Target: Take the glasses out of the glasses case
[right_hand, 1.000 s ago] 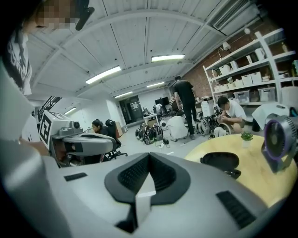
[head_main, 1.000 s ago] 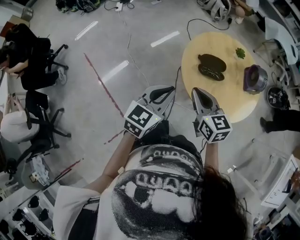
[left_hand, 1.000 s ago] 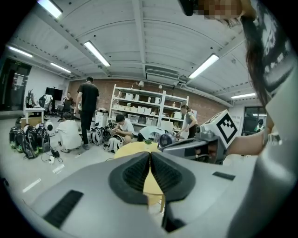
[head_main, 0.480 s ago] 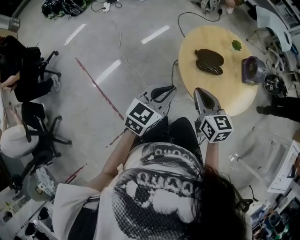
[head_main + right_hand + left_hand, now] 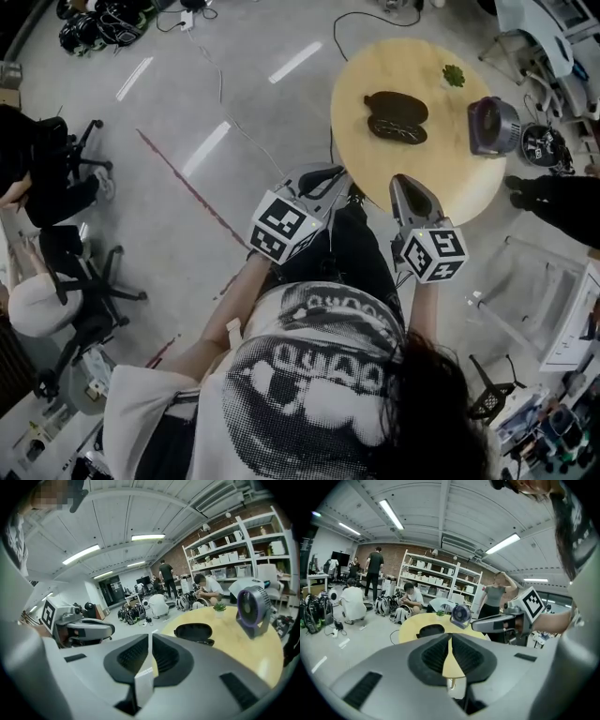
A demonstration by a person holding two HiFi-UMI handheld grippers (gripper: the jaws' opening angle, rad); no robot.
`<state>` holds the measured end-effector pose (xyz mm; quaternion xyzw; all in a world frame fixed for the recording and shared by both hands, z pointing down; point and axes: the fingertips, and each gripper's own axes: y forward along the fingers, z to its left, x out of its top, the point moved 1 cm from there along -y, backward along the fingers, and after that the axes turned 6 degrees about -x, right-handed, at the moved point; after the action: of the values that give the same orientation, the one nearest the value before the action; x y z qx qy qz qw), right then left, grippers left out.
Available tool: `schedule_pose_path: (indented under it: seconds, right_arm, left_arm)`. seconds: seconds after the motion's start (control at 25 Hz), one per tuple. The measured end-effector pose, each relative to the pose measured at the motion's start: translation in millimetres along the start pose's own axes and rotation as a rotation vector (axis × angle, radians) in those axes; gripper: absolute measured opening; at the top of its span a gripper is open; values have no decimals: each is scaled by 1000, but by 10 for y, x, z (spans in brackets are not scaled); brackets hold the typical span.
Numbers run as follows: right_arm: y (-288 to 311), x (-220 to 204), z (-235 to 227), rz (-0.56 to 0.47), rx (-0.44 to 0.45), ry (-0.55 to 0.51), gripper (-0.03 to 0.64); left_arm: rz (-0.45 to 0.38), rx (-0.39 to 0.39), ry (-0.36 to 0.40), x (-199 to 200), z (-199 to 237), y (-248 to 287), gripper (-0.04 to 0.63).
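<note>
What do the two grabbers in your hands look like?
The left gripper and right gripper are smooth grey shells narrowing to a point, with black ribbed pads inside. Each carries a white cube with black square markers. The shirt is white, short-sleeved, with a big black print.

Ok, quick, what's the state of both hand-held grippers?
Left hand-held gripper: closed, empty.
Right hand-held gripper: jaws have just been opening, barely apart, nothing between them.
</note>
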<state>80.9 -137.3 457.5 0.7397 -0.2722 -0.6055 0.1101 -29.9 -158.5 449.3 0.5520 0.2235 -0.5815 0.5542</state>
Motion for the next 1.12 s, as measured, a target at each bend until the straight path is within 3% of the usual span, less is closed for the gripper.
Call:
schedule_pose_path:
  seconds: [0.28,0.56,0.76,1.12]
  right_arm:
    - [455,146,-618,63,16,15,32]
    - [950,-53,-1186,223,20,-68,54]
    - [1259,-251,-1351,352,50,-134,87]
    - [1561,-552,-1438,541,21,-128,117]
  left_arm:
    - [33,55,-55,88,324,494,15]
    - [102,74,-109,-33,586,1084,20]
    - [174,71,-146,-212,750,1405,92]
    - [244,86,-205,-448,961,1834,112]
